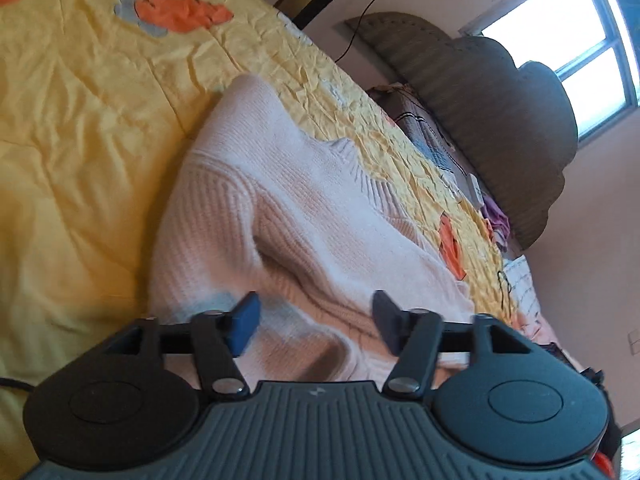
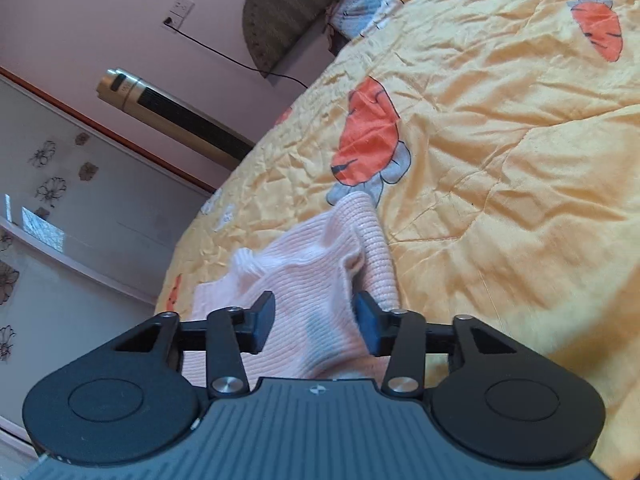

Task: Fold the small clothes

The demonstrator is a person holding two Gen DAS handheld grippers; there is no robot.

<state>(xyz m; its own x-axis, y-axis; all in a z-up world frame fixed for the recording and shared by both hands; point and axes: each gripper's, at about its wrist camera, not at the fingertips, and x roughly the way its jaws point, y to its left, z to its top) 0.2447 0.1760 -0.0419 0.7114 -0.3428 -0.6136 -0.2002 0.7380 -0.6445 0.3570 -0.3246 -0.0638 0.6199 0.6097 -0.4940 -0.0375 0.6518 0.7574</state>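
A pale pink ribbed knit sweater (image 1: 288,208) lies on the yellow carrot-print quilt (image 1: 80,120), partly folded, its collar toward the headboard. My left gripper (image 1: 314,316) is open, its fingers spread just above the sweater's near part, holding nothing. In the right wrist view the sweater (image 2: 320,272) lies bunched, a ribbed sleeve or cuff reaching up the quilt (image 2: 500,160). My right gripper (image 2: 314,316) is open over that near edge, with fabric showing between the fingers but not pinched.
A brown padded headboard (image 1: 500,120) and pillows with small items (image 1: 472,184) lie at the bed's head. A window (image 1: 592,64) is beyond. A tower fan (image 2: 176,116), a wall socket with cable (image 2: 180,12) and a flower-patterned wardrobe (image 2: 48,208) stand beside the bed.
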